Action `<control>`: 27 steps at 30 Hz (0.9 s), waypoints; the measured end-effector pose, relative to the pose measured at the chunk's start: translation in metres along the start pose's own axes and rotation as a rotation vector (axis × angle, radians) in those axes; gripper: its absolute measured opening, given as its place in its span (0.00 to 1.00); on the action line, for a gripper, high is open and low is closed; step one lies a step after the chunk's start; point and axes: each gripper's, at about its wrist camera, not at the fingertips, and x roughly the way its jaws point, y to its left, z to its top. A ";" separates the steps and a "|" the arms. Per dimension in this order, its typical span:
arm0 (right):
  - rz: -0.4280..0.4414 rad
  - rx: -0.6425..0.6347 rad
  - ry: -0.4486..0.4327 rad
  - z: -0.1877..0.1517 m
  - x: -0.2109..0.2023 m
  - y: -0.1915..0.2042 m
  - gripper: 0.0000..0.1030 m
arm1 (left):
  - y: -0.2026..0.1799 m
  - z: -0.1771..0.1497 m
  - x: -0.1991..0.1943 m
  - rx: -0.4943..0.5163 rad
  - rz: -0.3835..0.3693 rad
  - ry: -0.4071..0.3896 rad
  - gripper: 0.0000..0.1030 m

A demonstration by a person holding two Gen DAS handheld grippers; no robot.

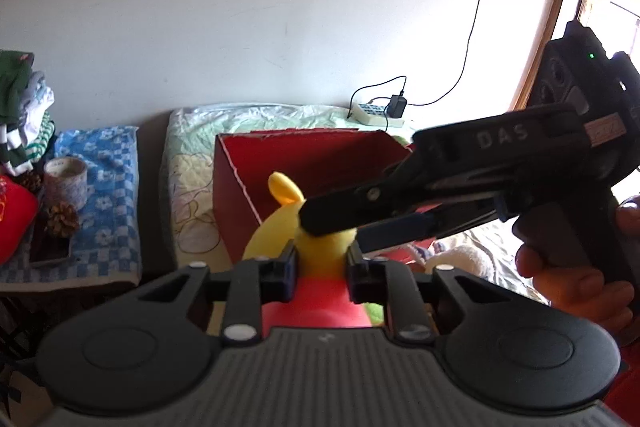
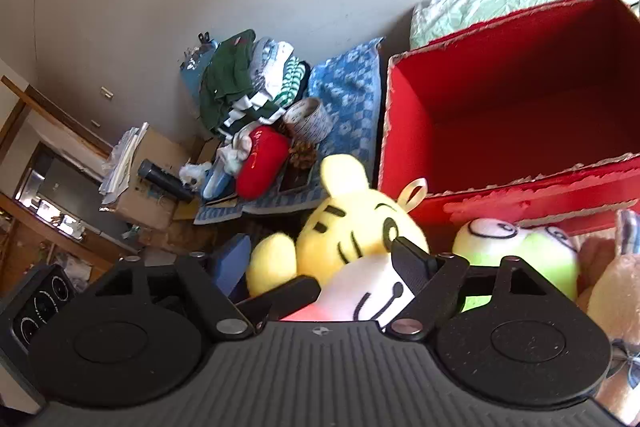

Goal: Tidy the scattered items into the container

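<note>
Holding 1 yellow bear point(image 2: 352, 227) between 2 grippers, just in front of the red box point(image 2: 520, 183).

Left gripper point(image 1: 322, 267) is clamped on the bear's body at the red shirt; right gripper point(image 2: 360, 267) has its fingers pressed around the muzzle, clamped on the bear too. To do it well, I'd lift the toy above the near wall, carry it over the opening, then release both together. The box floor is in shadow, so I can't tell what's inside. A green frog toy point(image 2: 520, 251) and a tan plush point(image 2: 612, 291) lie beside it, partly cut off.
</note>
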 end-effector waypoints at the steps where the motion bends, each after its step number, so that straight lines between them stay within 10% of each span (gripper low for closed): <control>1: 0.002 -0.003 0.001 0.001 -0.002 0.001 0.51 | -0.003 0.002 0.003 0.004 -0.001 0.002 0.16; 4: 0.006 -0.025 -0.007 0.006 -0.009 0.000 0.20 | -0.008 0.002 0.018 0.004 -0.033 0.014 0.16; 7: -0.047 -0.013 0.038 0.006 -0.001 -0.012 0.19 | -0.005 -0.013 0.040 -0.020 -0.062 0.040 0.16; 12: -0.081 0.031 0.098 -0.005 0.015 -0.030 0.43 | 0.004 -0.042 0.056 -0.041 -0.044 0.072 0.16; 14: -0.075 0.048 0.100 -0.006 0.019 -0.031 0.69 | 0.009 -0.047 0.054 -0.052 -0.054 0.058 0.17; 16: -0.119 0.003 0.103 -0.007 0.031 -0.027 0.70 | 0.015 -0.053 0.055 -0.077 -0.067 0.060 0.17; 20: -0.180 -0.042 0.158 -0.011 0.062 -0.028 0.36 | 0.019 -0.066 0.055 -0.113 -0.059 0.078 0.17; 27: -0.117 -0.079 0.162 -0.017 0.063 -0.023 0.20 | 0.019 -0.073 0.020 -0.071 0.001 0.068 0.31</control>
